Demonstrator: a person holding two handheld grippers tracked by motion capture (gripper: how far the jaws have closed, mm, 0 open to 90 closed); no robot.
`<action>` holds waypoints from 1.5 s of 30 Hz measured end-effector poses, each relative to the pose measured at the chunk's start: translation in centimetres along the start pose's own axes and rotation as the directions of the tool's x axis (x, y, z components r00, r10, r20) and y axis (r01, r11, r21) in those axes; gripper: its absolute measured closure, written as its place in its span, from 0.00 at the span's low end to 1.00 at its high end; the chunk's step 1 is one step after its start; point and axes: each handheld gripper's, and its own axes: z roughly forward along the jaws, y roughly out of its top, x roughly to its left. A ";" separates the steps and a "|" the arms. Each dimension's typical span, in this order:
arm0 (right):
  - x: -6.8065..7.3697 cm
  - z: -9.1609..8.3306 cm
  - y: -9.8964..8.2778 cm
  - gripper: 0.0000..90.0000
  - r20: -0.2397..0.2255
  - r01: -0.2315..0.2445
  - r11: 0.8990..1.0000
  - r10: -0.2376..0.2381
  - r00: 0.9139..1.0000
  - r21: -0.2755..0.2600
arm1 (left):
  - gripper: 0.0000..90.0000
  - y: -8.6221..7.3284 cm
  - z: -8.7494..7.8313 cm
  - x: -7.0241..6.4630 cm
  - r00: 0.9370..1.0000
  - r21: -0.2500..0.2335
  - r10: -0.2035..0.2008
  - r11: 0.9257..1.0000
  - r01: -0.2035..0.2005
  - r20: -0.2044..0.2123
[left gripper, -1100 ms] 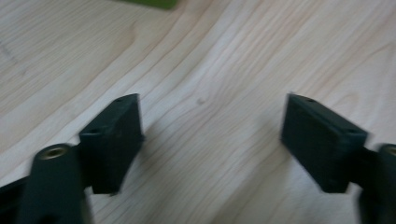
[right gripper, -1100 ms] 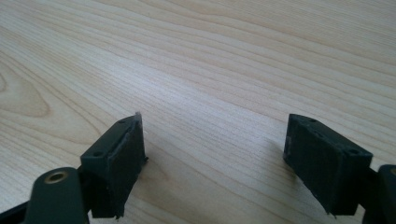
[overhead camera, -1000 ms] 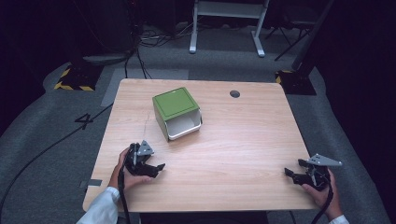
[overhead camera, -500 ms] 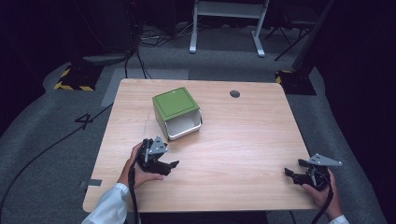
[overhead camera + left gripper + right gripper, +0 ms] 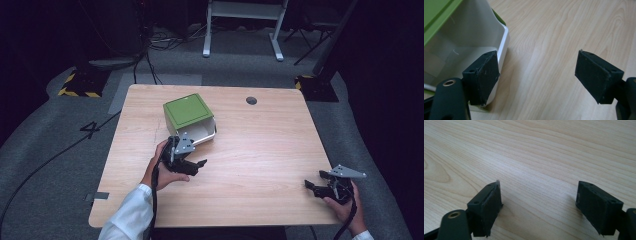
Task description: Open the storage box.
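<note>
Reach toward the box is what appears to be in hand, and the relation that governs it is seen best in the left gripper view. A white box with a green lid (image 5: 189,119) stands on the wooden tabletop (image 5: 260,145), left of centre and toward the far edge, with its open white side turned toward the person. The left gripper (image 5: 191,163) is held just beside the box's near corner, its fingers (image 5: 485,75) spread wide with nothing between them. In the left gripper view the box (image 5: 461,42) lies ahead and to the left of the gap: its white rim passes just behind the left finger, while bare wood is seen through the gap itself. For the rim or wall to be taken, it is judged that the fingers would have to be shifted toward the box so that the wall falls between them. The right gripper (image 5: 320,188) is held near the tabletop's near right corner, well apart from the box, fingers (image 5: 486,207) equally wide and holding nothing. The left hand (image 5: 162,172) is clearly the nearer one.
</note>
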 end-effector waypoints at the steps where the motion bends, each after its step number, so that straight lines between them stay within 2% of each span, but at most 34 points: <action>1: 0.0 0.0 0.0 0.23 0.000 0.000 1.000 0.000 1.000 0.000 | 0.22 0.0 0.0 0.0 1.000 0.000 0.000 1.000 0.000 0.000; 10: 0.0 0.0 0.0 0.23 0.002 0.002 1.000 -0.002 1.000 0.000 | 0.22 0.9 2.4 0.9 1.000 0.030 -0.008 1.000 0.008 -0.017; 14: 0.0 0.0 0.0 0.23 0.000 0.002 1.000 -0.002 1.000 0.000 | 0.23 1.0 3.2 1.3 0.999 0.034 -0.034 0.999 0.035 -0.018; 19: 0.0 0.0 0.0 0.23 0.000 0.002 1.000 -0.002 1.000 0.000 | 0.25 1.2 4.1 1.6 0.999 0.057 -0.032 0.998 0.033 -0.014; 20: 0.0 0.0 0.0 0.23 0.000 0.001 1.000 -0.001 1.000 0.000 | 0.27 1.2 4.4 1.6 0.999 0.068 -0.027 0.997 0.029 -0.032; 26: 0.0 0.0 0.0 0.23 0.002 0.003 1.000 -0.003 1.000 0.000 | 0.29 0.9 4.8 1.9 0.999 0.101 -0.034 0.994 0.036 -0.015; 30: 0.0 0.0 0.0 0.23 0.001 0.003 1.000 -0.003 1.000 0.000 | 0.33 0.7 4.9 2.2 0.999 0.117 -0.048 0.992 0.050 -0.020; 34: 0.0 0.0 0.0 0.23 0.000 0.002 1.000 -0.002 1.000 0.000 | 0.39 0.4 5.2 2.5 0.998 0.152 -0.039 0.987 0.045 -0.045; 38: 0.0 0.0 0.0 0.23 0.000 0.002 1.000 -0.002 1.000 0.000 | 0.43 0.4 5.1 2.6 0.998 0.143 -0.045 0.988 0.051 -0.045; 41: 0.0 0.0 0.0 0.23 0.001 0.003 1.000 -0.003 1.000 0.000 | 0.53 0.4 4.9 2.7 0.998 0.144 -0.043 0.988 0.048 -0.038; 42: 0.0 0.0 0.0 0.23 0.001 0.003 1.000 -0.003 1.000 0.000 | 0.59 0.4 5.0 2.6 0.999 0.144 -0.037 0.989 0.041 -0.033; 45: 0.0 0.0 0.0 0.23 0.000 0.002 1.000 -0.002 1.000 0.000 | 0.61 0.5 5.0 2.5 0.999 0.160 -0.023 0.987 0.027 -0.027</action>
